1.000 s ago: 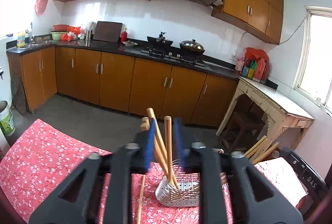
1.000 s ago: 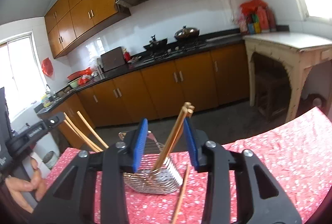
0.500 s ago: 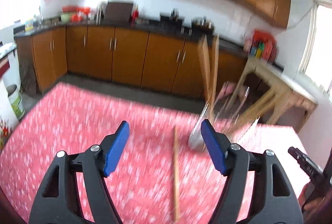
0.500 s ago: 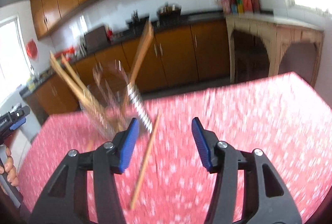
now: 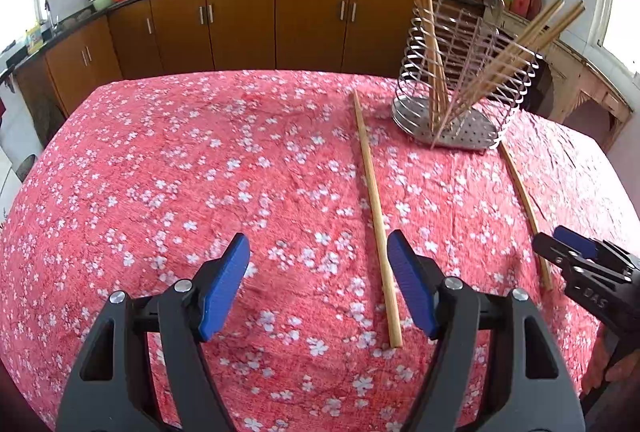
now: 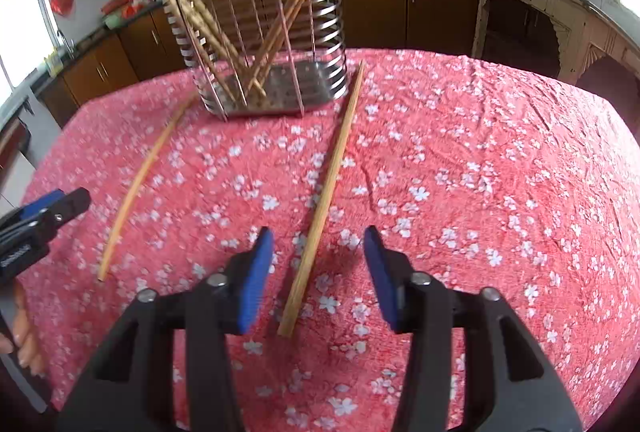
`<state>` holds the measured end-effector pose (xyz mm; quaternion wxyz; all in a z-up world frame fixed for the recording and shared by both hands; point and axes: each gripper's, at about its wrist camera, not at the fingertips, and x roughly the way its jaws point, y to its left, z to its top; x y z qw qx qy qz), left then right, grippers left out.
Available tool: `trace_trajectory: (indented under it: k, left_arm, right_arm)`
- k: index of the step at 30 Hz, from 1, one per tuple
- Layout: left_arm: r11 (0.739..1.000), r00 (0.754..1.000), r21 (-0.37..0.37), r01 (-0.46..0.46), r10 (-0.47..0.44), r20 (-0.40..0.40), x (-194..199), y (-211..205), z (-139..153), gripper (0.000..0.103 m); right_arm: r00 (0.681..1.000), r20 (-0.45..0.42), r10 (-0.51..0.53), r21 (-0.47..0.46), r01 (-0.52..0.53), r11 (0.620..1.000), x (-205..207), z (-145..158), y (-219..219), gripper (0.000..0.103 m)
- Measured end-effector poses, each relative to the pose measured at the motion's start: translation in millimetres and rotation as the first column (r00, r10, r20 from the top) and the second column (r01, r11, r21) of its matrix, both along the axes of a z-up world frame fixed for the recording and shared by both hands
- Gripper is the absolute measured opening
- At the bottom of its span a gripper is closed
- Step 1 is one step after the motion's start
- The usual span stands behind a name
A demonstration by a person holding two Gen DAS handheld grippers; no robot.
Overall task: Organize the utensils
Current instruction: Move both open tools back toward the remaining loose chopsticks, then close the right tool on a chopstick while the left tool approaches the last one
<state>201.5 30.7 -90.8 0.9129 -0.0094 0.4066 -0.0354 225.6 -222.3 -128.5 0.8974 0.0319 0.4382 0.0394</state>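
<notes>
The left tongs (image 5: 318, 284) hover spread wide over the bench (image 5: 160, 172), gripping nothing; the near end of one loose chopstick (image 5: 376, 216) lies just inside the right-hand pad (image 5: 410, 290), flat on the pink flowered cloth. The right tongs (image 6: 318, 272) are spread as well and empty, and the other loose chopstick (image 6: 328, 192) lies flat with its near end between the blue pads (image 6: 254, 282), not touched by either. In the right wrist view the first stick shows off to the left, and the tip of the left tongs pokes in at the left edge. Both sticks run away from the tongs toward a wire holder (image 5: 460, 88) that stands upright farther back on the bench, their far ends just beside its base. Several chopsticks (image 6: 192, 0) lean inside it, fanned out to both sides. Beyond the bench stands a row of brown cabinets (image 5: 240, 24) under a dark worktop.
</notes>
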Motion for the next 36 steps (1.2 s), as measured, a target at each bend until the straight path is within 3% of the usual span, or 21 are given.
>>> trace_trajectory:
  k: [5, 9, 16, 19, 23, 25, 29, 33, 36]
  left_arm:
    - [1.000, 1.000, 0.006, 0.003, -0.003, -0.006, 1, -3, -2, 0.071]
    - [1.000, 1.000, -0.005, 0.008, -0.008, -0.013, 3, -5, -3, 0.071]
    - [1.000, 0.999, -0.010, 0.022, -0.023, -0.027, 4, -12, -6, 0.061]
    - [0.999, 0.999, -0.018, 0.038, -0.038, -0.032, 4, -18, -6, 0.059]
    - [0.998, 0.998, -0.004, 0.061, -0.061, -0.031, 5, -31, -7, 0.057]
    - [0.998, 0.998, 0.017, 0.060, -0.060, -0.037, 8, -37, -9, 0.053]
    - [0.999, 0.996, 0.048, 0.024, -0.020, -0.085, 18, -41, -21, 0.029]
    - [0.997, 0.997, 0.066, -0.028, 0.033, -0.075, 26, -27, -22, 0.010]
    - [0.993, 0.992, 0.064, -0.100, 0.104, -0.071, 38, 0, -22, 0.009]
  right_arm:
    - [1.000, 0.012, -0.013, -0.033, 0.013, 0.999, 2, -3, 3, 0.030]
    - [0.999, 0.023, -0.034, -0.048, 0.035, 0.998, 3, -4, -1, 0.010]
    - [0.991, 0.023, -0.134, -0.023, 0.135, 0.991, 9, -3, -35, 0.008]
    - [0.955, 0.014, -0.295, 0.003, 0.295, 0.956, 10, -2, -74, 0.008]
    - [0.940, 0.003, -0.342, 0.038, 0.342, 0.939, 9, -2, -94, 0.008]
    - [0.944, 0.008, -0.330, 0.024, 0.330, 0.944, 8, -2, -92, 0.008]
    - [0.956, 0.013, -0.294, 0.021, 0.293, 0.956, 3, -2, -85, 0.008]
    - [0.968, 0.023, -0.250, 0.005, 0.250, 0.968, 5, -1, -77, 0.008]
    - [0.974, 0.028, -0.226, -0.007, 0.226, 0.974, 3, 0, -76, 0.008]
